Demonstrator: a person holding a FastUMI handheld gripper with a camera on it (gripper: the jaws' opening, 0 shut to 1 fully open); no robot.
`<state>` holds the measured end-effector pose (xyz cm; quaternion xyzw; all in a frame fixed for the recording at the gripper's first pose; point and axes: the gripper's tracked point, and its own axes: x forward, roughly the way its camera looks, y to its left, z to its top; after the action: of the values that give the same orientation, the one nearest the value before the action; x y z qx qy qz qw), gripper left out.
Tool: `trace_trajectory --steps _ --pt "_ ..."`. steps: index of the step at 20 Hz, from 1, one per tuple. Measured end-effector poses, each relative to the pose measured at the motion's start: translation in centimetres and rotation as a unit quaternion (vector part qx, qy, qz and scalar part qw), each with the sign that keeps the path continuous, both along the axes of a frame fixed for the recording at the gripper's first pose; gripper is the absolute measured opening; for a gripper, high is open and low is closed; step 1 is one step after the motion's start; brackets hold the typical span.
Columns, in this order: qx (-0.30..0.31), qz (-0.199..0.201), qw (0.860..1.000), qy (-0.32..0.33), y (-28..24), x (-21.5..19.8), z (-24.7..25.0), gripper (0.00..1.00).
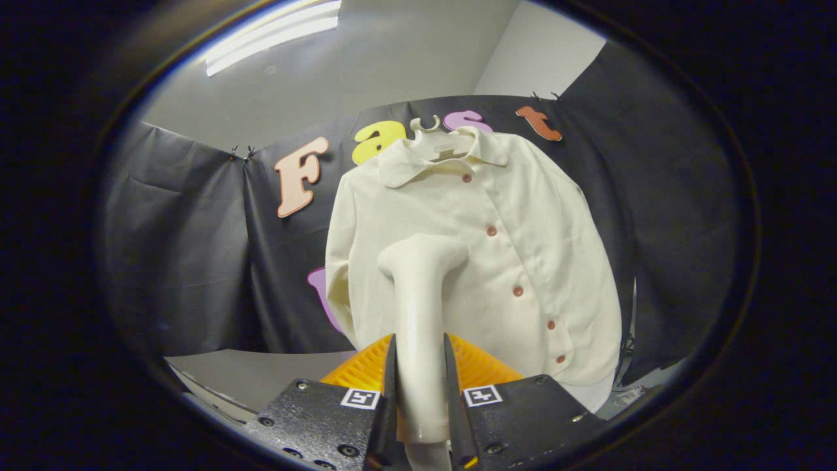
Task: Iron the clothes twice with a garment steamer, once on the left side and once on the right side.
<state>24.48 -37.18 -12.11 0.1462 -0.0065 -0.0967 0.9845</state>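
— Two passes to make; any done?
— Can't tell. The gripper (420, 386) clamps the garment steamer (418, 307) by its handle, head up against the hanging shirt (523, 222), left of the buttons (491, 230).

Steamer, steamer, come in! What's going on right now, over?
Gripper shut on steamer, handle between both fingers. Steamer head up against the shirt, on the side left of the buttons. Shirt hanging on hanger. Nothing in the way.

steamer (418, 307) head's face hidden against shirt (516, 261), handle base cut off
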Motion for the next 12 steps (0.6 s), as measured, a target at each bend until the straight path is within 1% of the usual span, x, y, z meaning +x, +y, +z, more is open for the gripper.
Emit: trace_trajectory --steps 12 --pt "0.04 0.016 0.998 0.047 0.8 -3.8 -10.1 0.33"
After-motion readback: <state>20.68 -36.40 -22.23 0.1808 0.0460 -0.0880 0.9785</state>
